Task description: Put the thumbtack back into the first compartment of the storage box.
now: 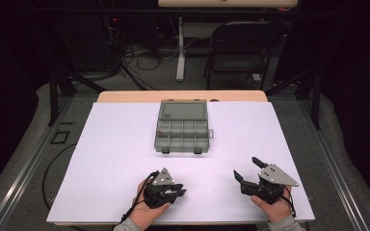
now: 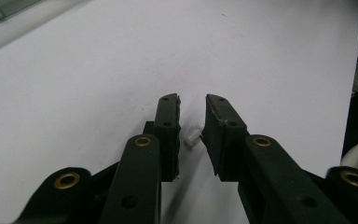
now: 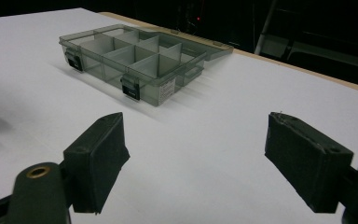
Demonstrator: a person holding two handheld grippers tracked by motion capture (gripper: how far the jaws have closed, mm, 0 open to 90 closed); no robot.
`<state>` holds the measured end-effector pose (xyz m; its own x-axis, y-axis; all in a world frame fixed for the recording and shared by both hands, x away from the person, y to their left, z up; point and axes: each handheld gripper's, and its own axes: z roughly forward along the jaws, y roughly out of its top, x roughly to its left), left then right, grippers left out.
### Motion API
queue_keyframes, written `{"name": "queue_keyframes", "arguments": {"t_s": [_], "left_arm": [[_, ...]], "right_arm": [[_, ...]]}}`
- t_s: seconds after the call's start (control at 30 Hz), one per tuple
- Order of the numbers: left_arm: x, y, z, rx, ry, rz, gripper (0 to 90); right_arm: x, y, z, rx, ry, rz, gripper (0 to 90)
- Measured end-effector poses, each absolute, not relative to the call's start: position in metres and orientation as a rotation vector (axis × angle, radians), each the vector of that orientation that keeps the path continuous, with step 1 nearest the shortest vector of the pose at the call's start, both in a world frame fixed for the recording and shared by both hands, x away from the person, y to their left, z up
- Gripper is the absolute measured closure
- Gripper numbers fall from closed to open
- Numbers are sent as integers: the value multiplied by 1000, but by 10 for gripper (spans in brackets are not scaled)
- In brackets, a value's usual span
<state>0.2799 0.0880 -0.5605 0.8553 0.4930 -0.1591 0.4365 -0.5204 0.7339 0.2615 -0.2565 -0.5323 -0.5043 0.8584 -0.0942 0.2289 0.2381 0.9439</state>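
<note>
Small white plastic part (image 2: 192,136) sits on the white table (image 1: 115,159), right between the jaws of the left gripper (image 2: 192,100). The jaws are narrowed to a slim gap around it; the right-hand pad looks like it's touching, the other one still shows a sliver of daylight, so I'd say it's bracketed and not yet pinched. In the high view that left gripper (image 1: 176,191) is at about 7 o'clock on the sheet, low and close to the person, tips angled down to scoop the piece off the surface.

Right gripper (image 1: 247,168) waits at 5 o'clock, jaws spread wide, nothing in them, probably parked out of the way.

Further out, near 12 o'clock, the grey compartment box (image 1: 181,134) lies with its lid flipped back, presumably ready to take the part.
</note>
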Motion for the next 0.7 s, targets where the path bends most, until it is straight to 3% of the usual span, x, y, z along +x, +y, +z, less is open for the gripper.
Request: {"name": "queue_keyframes", "arguments": {"t_s": [0.7], "left_arm": [[282,87,-566,2194,702,57,841]], "right_arm": [[262,-256,-532,989,1890,1275,200]]}}
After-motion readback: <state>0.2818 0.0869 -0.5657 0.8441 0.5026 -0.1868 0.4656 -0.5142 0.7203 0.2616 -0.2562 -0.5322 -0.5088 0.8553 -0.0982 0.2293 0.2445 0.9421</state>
